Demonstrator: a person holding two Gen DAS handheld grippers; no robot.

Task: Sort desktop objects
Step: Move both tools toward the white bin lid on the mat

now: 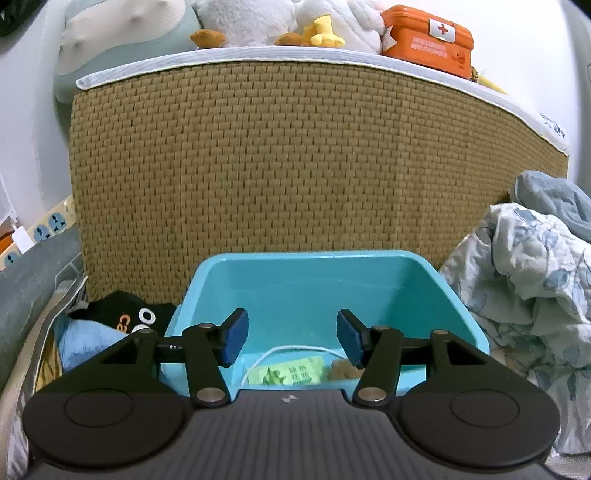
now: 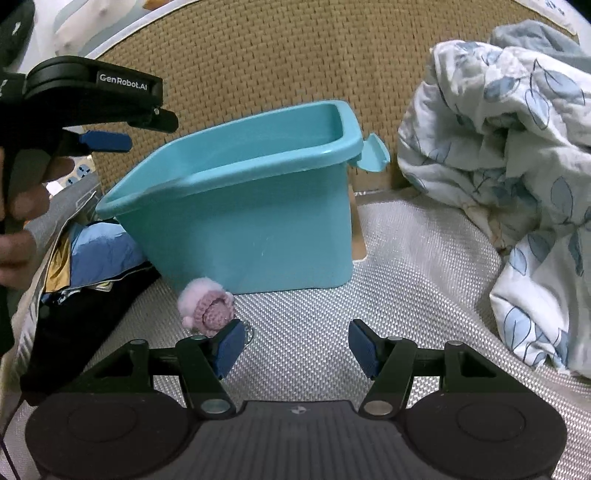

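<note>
A teal plastic bin point(image 1: 317, 284) stands against a woven headboard. My left gripper point(image 1: 291, 338) is open and empty, held just above the bin's near rim. Inside the bin lie a green packet point(image 1: 286, 374), a white cable point(image 1: 291, 350) and a small brown item point(image 1: 341, 369). In the right wrist view the bin point(image 2: 251, 218) stands ahead on a woven mat. A pink crocheted plush point(image 2: 208, 306) lies in front of the bin, just beyond my right gripper's left finger. My right gripper point(image 2: 297, 345) is open and empty, low over the mat. The left gripper point(image 2: 107, 140) shows at upper left.
A crumpled blue-flowered blanket point(image 2: 517, 155) lies right of the bin. Dark and blue clothes point(image 2: 96, 251) lie to its left. The woven headboard point(image 1: 280, 162) rises behind, with plush toys point(image 1: 258, 22) and an orange first-aid tin point(image 1: 428, 38) on top. A power strip point(image 1: 48, 225) is at far left.
</note>
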